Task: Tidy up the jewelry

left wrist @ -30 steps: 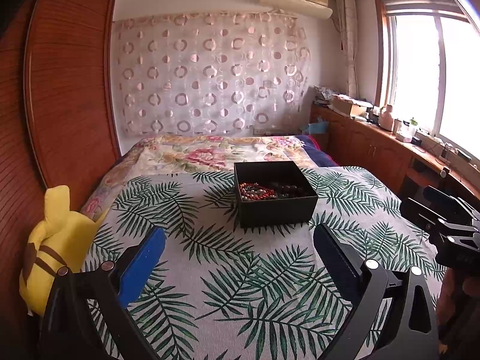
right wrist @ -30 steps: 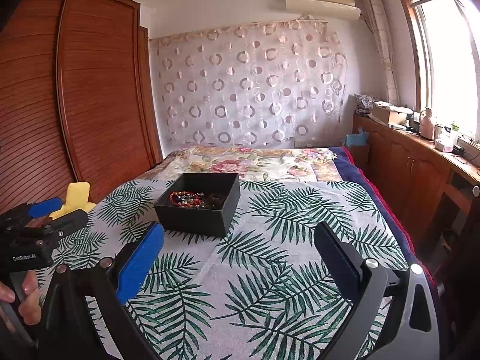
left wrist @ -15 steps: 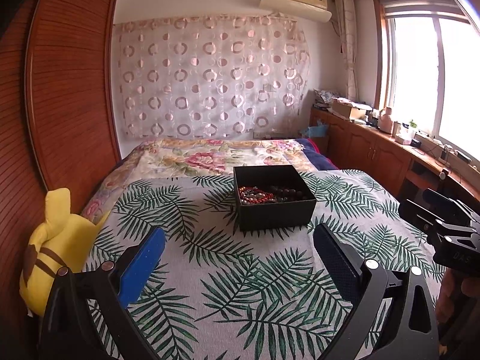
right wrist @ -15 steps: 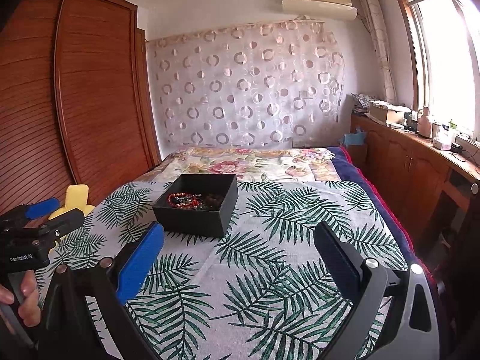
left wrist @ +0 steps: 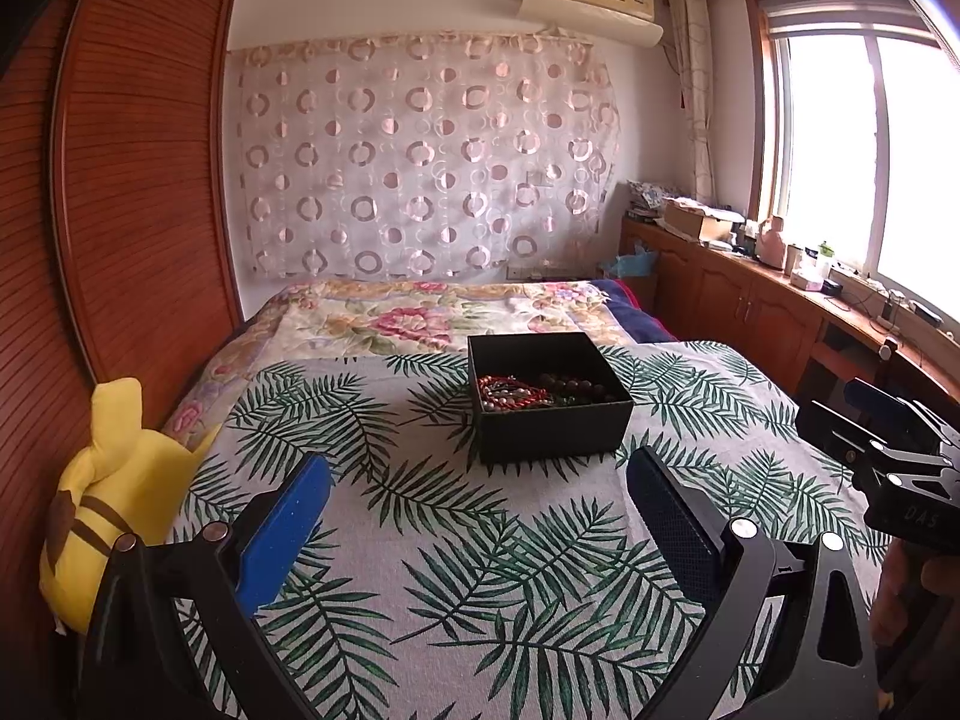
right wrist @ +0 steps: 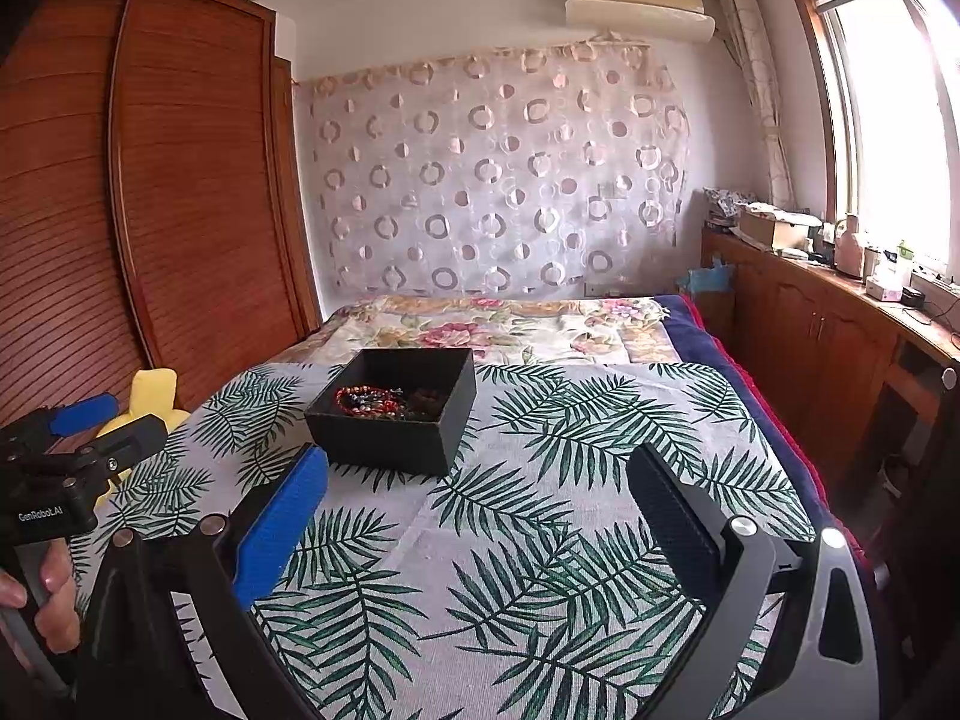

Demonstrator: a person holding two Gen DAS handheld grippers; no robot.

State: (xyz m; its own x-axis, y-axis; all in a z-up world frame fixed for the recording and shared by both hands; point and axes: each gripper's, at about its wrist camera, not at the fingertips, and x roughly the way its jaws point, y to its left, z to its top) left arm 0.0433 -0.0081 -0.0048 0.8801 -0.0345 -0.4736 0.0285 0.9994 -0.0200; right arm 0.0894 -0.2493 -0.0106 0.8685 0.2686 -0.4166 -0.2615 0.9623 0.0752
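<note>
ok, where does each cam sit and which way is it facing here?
Left wrist: on the left gripper, low over the bed, facing the black box straight ahead and the curtained wall; both own fingers show, plus the right gripper at the right edge.
Right wrist: on the right gripper, facing the same way, box ahead-left; own fingers show, plus the left gripper and a hand at the left edge.
Shared: box with beads, bed, yellow plush, window.
</note>
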